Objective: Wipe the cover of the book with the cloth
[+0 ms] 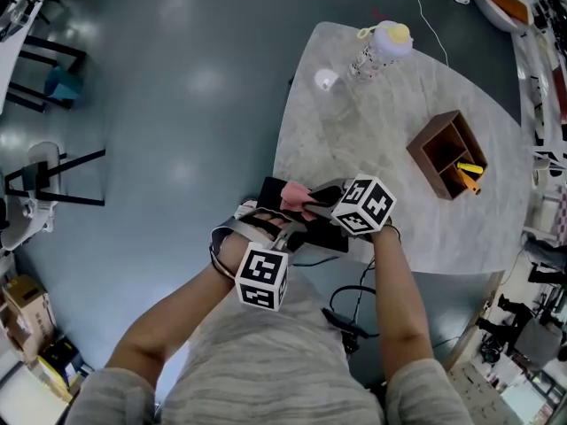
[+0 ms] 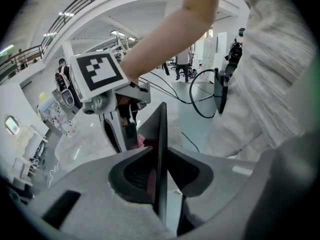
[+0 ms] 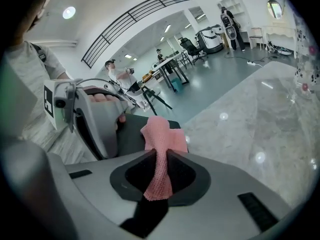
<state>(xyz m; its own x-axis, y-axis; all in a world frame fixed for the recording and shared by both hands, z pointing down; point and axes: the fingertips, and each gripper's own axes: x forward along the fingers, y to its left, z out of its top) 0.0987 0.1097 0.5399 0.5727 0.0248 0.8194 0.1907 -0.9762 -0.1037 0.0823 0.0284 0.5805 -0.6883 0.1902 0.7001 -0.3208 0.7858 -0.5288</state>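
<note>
The left claw (image 2: 160,155) is clamping the book (image 2: 159,126) by its edge at the counter's (image 1: 381,122) rim while the right claw (image 3: 161,158) is pinching the cloth (image 3: 164,136) at its cover; hard rubbing may pry the book loose.

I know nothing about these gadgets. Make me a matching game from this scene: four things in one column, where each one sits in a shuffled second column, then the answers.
Things:
1. cloth
2. book
3. wooden box
4. patterned bottle

Places:
A. standing near the far edge of the table
B. clamped edge-on in the left tongs
C. on the table, with something yellow and orange inside
D. pinched in the right tongs

Pairs: 1-D, 2-B, 3-C, 4-A
</note>
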